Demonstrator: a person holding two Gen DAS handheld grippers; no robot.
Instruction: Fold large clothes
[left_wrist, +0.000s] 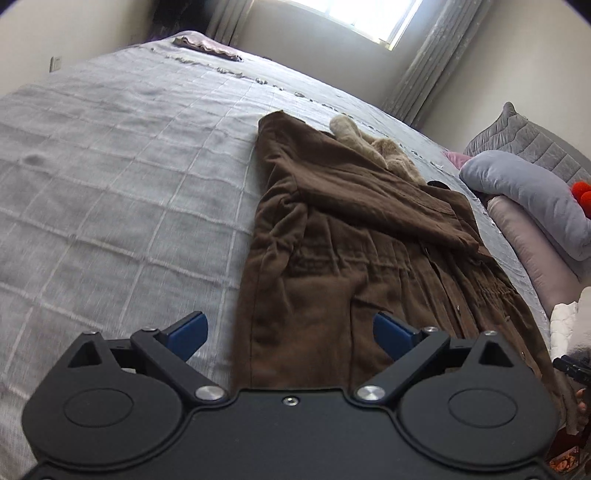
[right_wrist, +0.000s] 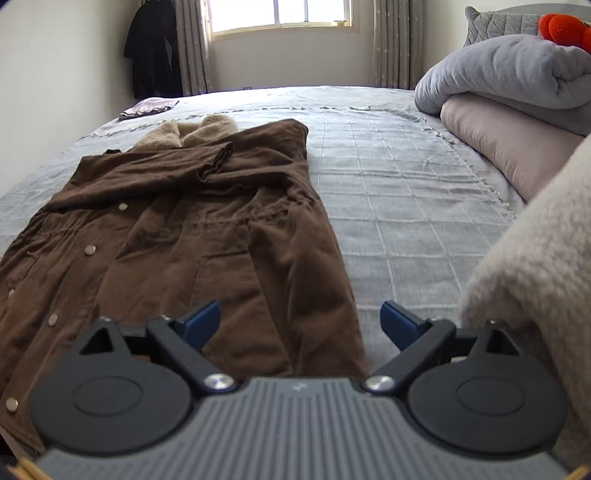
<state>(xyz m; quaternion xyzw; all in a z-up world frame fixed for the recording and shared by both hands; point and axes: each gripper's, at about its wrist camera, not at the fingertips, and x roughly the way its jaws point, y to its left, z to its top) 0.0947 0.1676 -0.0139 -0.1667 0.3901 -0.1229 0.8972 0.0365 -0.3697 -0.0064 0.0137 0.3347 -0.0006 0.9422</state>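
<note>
A brown coat lay flat on the grey bed cover, its sleeves folded across the front and its beige fur hood toward the window. The left claw hung spread wide and empty over the coat's lower hem. The right claw was likewise wide apart, gripping nothing, above the coat's lower edge. A rolled grey blanket rested on a pink pillow at the head of the bed.
</note>
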